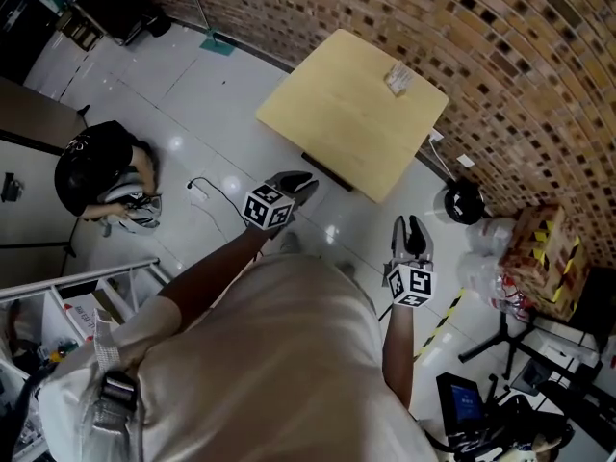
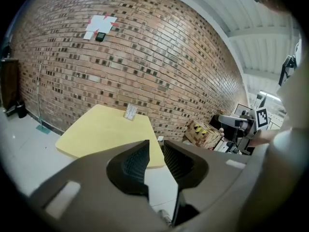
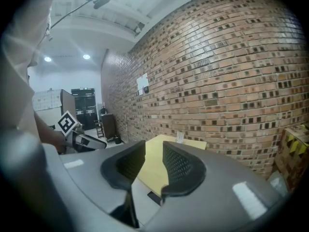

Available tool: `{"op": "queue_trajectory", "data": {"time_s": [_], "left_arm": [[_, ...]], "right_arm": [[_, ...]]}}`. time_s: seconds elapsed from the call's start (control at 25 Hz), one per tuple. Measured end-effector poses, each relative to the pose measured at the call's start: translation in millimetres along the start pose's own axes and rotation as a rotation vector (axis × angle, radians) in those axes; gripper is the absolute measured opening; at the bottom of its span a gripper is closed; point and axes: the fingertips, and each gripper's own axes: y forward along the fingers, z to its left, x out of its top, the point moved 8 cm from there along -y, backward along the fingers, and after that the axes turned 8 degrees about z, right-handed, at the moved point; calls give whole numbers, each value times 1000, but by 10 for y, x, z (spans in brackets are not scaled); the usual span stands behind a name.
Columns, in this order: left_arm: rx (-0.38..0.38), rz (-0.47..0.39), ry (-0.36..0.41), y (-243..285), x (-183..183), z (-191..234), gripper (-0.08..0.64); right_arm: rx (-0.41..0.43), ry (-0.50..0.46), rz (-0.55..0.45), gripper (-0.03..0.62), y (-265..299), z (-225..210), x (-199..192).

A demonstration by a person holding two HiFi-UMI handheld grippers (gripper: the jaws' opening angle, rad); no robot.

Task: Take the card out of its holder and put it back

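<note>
A card in a small clear holder (image 1: 398, 78) stands near the far edge of a yellow square table (image 1: 337, 128), close to the brick wall. Both grippers hang in the air short of the table, over the floor. My left gripper (image 1: 302, 185) is just off the table's near edge; its jaws stand apart with nothing between them. My right gripper (image 1: 412, 229) is off the table's right corner, open and empty too. The left gripper view shows the holder (image 2: 130, 111) far beyond the jaws (image 2: 155, 161). From the right gripper (image 3: 153, 166), the holder (image 3: 180, 137) looks small on the table's far side.
A brick wall (image 1: 500, 56) backs the table. A cardboard box with yellow-black tape (image 1: 544, 248), plastic bags and a black round object (image 1: 464, 201) lie on the floor at the right. A person crouches at the left (image 1: 96, 176). A cable (image 1: 207, 192) runs across the tiles.
</note>
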Motion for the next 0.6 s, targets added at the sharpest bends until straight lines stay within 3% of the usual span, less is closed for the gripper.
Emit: {"op": "queue_trajectory", "data": {"time_s": [0.28, 0.6], "left_arm": [[-33, 9, 25, 90, 73, -34, 114], [-70, 20, 56, 166, 116, -101, 110]], "right_arm": [[-12, -14, 32, 113, 51, -50, 18], [46, -74, 122, 99, 166, -15, 72]]}}
